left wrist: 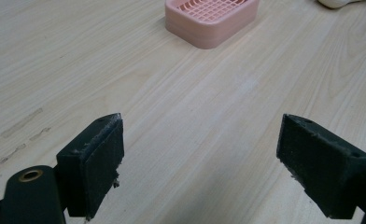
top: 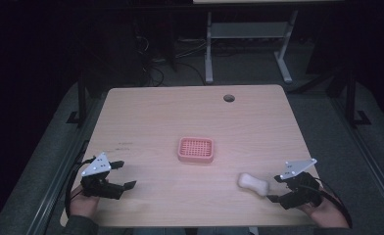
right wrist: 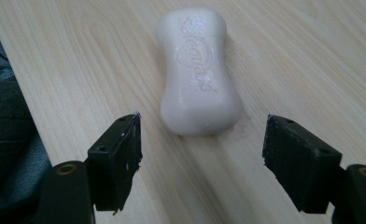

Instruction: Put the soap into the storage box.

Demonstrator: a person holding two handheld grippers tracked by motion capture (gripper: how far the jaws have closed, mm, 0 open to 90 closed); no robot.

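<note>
Pink soap dish (top: 195, 149) at counter (top: 146, 117) centre, grid top upward. White soap bar (top: 253, 183) lies flat near right of dish, well apart from it. Right claw (top: 277, 188) just right of soap, jaws wide, nothing held; soap (right wrist: 198, 72) just beyond jaw tips. Left claw (top: 123, 174) at near left counter edge, jaws wide, nothing held, aimed toward dish (left wrist: 211, 21).

a pale, matt wood-grain table top (top: 146, 117) is seen under a pink, smooth plastic soap dish with a grid top (top: 195, 149), a white, waxy, faintly glossy soap bar with embossed lettering (right wrist: 197, 70), and rough, matt black pads (right wrist: 125, 154) with frayed edges.
</note>
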